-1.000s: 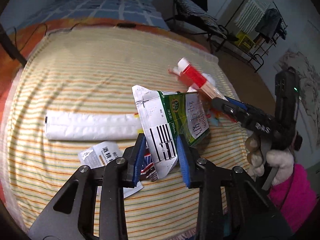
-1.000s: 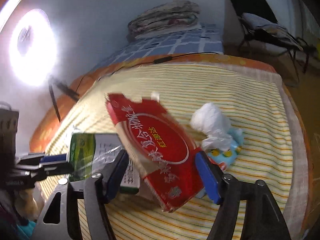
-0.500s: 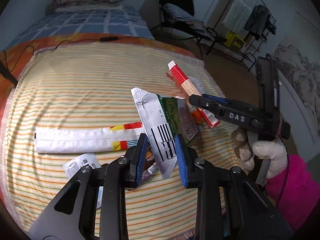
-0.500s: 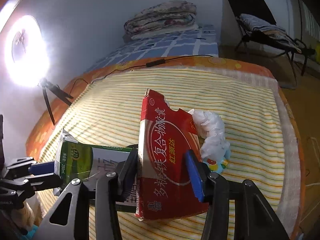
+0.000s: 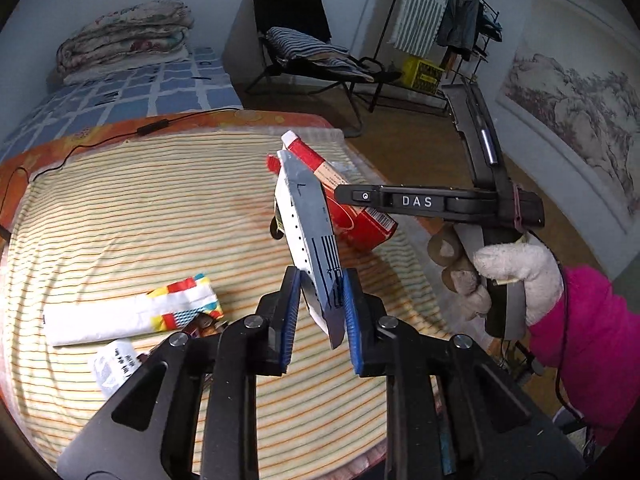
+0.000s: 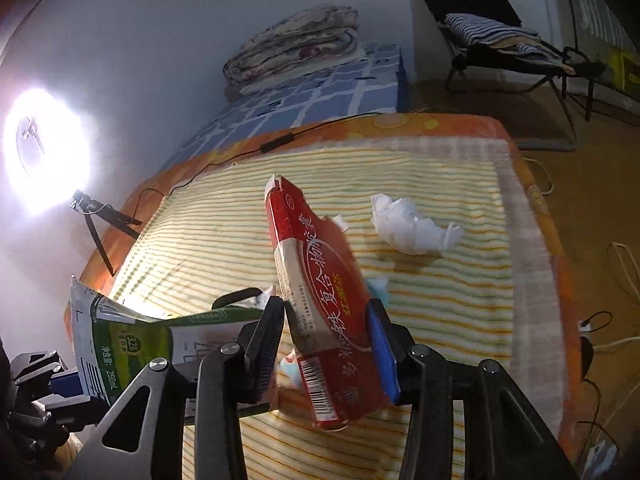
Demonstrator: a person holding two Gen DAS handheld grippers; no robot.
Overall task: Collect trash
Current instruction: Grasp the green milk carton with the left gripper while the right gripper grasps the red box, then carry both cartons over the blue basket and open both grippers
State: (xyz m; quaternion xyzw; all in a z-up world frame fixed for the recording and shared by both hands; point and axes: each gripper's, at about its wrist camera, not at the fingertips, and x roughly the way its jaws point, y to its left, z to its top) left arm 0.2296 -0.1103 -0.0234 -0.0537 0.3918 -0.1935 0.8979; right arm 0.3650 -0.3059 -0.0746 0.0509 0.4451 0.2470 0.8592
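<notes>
My left gripper (image 5: 320, 280) holds a flattened green and white milk carton (image 5: 308, 220) edge-on above the striped blanket (image 5: 140, 220); its jaws are closing on it. My right gripper (image 6: 326, 308) grips a torn red cardboard box (image 6: 320, 280) off the bed, and its jaws are closing too. In the left wrist view the red box (image 5: 360, 224) hangs just behind the carton. On the blanket lie a crumpled white tissue (image 6: 408, 224), a white wrapper with coloured squares (image 5: 128, 316) and a small printed paper (image 5: 114, 364).
A gloved hand with a pink sleeve (image 5: 512, 272) holds the right gripper beside the bed's right edge. Folded quilts (image 5: 124, 40) lie at the far end, a black cable (image 5: 152, 130) crosses the blanket, a folding chair (image 5: 312, 52) stands beyond, and a ring lamp (image 6: 44, 152) glares at left.
Both grippers have risen and drifted toward the bed's right edge with their loads. The milk carton has rolled from face-on to edge-on. The red box now stands steeper between the right fingers.
</notes>
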